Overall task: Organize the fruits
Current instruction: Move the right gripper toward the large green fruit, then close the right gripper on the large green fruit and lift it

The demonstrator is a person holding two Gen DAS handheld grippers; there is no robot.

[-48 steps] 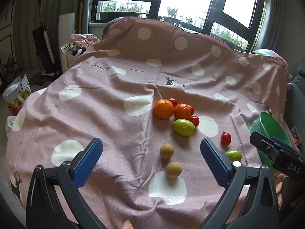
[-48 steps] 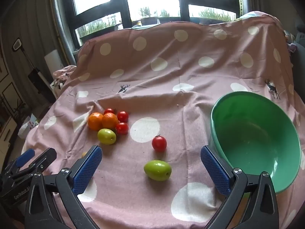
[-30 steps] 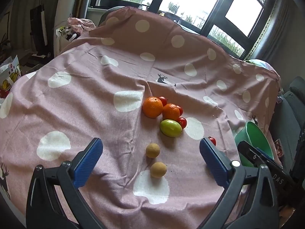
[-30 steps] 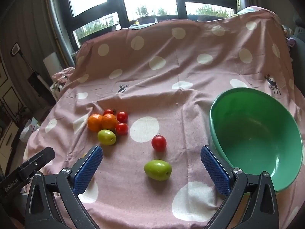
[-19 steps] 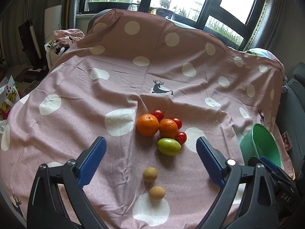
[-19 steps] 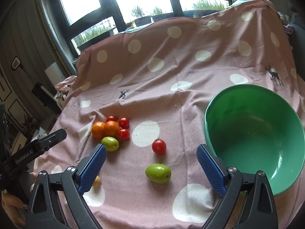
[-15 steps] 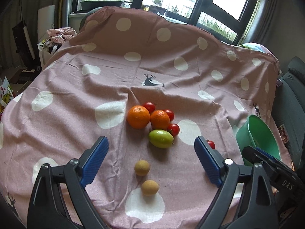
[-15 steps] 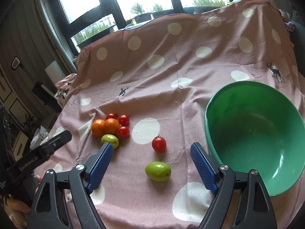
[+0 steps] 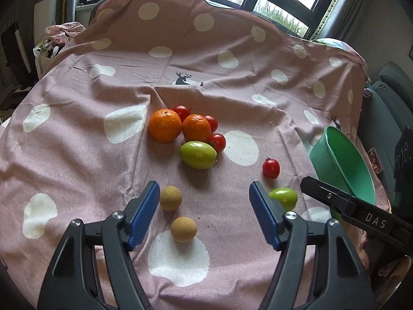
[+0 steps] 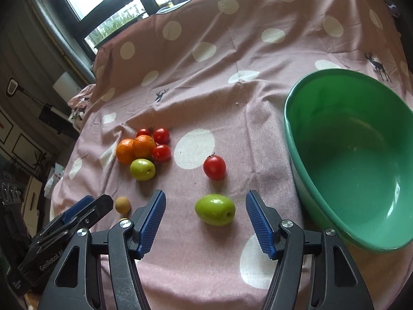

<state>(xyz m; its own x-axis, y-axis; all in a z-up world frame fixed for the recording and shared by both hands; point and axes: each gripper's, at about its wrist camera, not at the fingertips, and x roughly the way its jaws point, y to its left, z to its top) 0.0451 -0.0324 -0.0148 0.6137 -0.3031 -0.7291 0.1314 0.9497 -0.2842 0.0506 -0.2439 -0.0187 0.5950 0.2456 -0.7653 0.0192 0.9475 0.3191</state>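
Nearest the green bowl (image 10: 322,222), on its left, the right hand-held gripper (image 10: 205,219) hangs over a green jujube-like fruit (image 10: 215,209), its jaws closing but the blue pads not yet on the skin. That fruit looks light, firm and glossy, so it may slip; taking it across its short middle seems safest. Further left of the bowl, the left hand-held gripper (image 9: 204,214) is closing too, holding nothing, with two small tan longan-like fruits (image 9: 183,229) below and between its fingers: light, thin-shelled, apt to roll on the spotted cloth (image 9: 77,142) over the surface. Beyond them, a lone cherry tomato (image 10: 214,167) lies nearer the bowl, soft and easily bruised. Farthest from the bowl sits a touching cluster: another green fruit (image 9: 198,154), two mandarins (image 9: 165,125), three cherry tomatoes (image 9: 217,141).
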